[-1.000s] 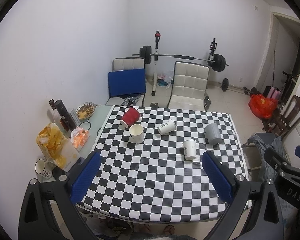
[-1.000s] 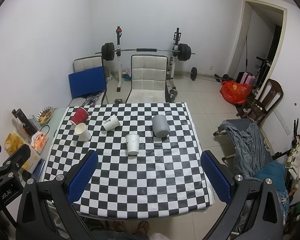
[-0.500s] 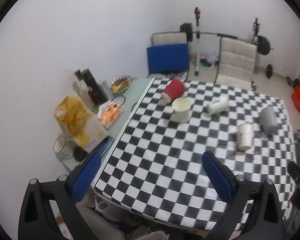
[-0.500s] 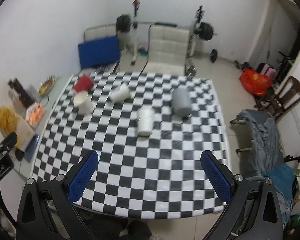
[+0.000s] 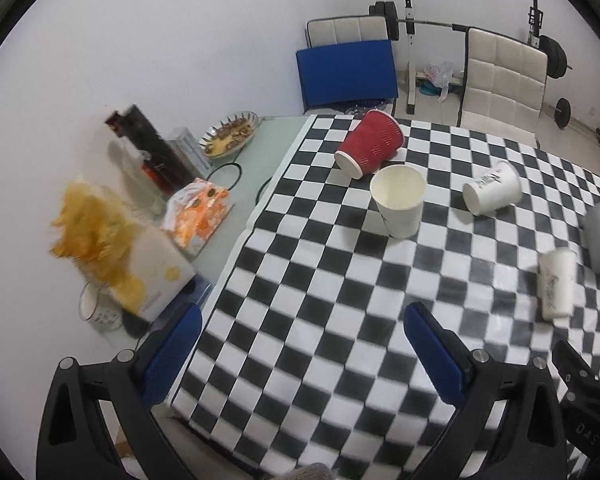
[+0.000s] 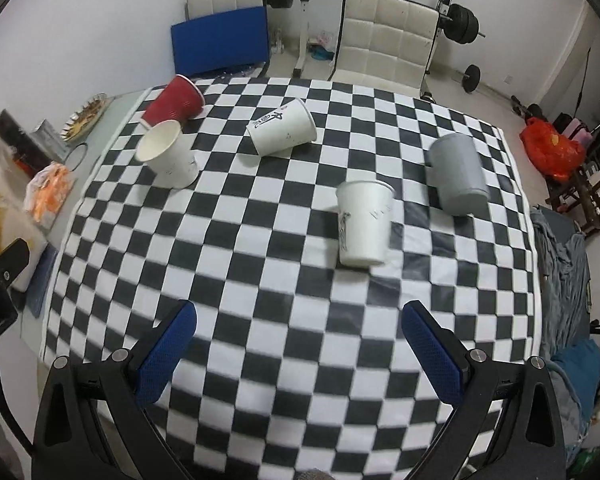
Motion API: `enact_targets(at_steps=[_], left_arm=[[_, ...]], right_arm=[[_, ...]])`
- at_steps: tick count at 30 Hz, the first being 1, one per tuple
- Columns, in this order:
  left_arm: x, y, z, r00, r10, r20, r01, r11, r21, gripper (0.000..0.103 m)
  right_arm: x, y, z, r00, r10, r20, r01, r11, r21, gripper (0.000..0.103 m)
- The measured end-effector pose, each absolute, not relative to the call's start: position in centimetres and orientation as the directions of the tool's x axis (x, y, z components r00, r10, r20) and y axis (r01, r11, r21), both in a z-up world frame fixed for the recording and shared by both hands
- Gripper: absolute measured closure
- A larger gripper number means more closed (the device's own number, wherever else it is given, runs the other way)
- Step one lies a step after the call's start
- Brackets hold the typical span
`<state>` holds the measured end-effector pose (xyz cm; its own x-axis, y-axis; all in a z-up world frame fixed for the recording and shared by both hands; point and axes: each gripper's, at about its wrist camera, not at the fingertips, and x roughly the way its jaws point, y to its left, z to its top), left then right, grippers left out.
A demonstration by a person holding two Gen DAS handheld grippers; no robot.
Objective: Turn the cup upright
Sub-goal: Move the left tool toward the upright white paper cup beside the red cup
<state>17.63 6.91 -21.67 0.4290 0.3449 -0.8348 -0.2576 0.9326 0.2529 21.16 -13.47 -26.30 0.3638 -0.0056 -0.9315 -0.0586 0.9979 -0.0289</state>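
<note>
While both grippers hang above the near edge of the checkered table [image 6: 300, 320], nothing is grasped: the left gripper [image 5: 300, 344] and right gripper [image 6: 300, 344] both stand wide apart and empty. This looks like the approach step. Several cups lie tipped; the nearest to the right gripper is the white cup [image 6: 364, 222] at about 1 o'clock, on its side, beside the grey cup [image 6: 458, 174]. Next comes closing in on its wall.

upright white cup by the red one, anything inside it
The upright white cup shows a bare cream inner wall near its rim, nothing visible in it. Its bottom is hidden by its own wall. The red cup lies behind it.
</note>
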Motion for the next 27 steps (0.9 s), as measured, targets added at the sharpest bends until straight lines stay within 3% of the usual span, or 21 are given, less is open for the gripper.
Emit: enact_targets(at_steps=[17,27], left_arm=[[28.6,8.3,-32.7,0.543,0.179,-0.821,-0.047,0.982,0.183,0.000],[31.8,8.3,-35.2,0.599,0.053,-0.799,0.008,0.997,0.072,0.000]], right_arm=[[35.6,-10.0,-35.6,0.237,-0.096,-0.967,-0.010,0.995,-0.101,0.000],[38.4,-9.3,-38.1,0.208,-0.142,-0.968,-0.034,0.988,-0.153,0.000]])
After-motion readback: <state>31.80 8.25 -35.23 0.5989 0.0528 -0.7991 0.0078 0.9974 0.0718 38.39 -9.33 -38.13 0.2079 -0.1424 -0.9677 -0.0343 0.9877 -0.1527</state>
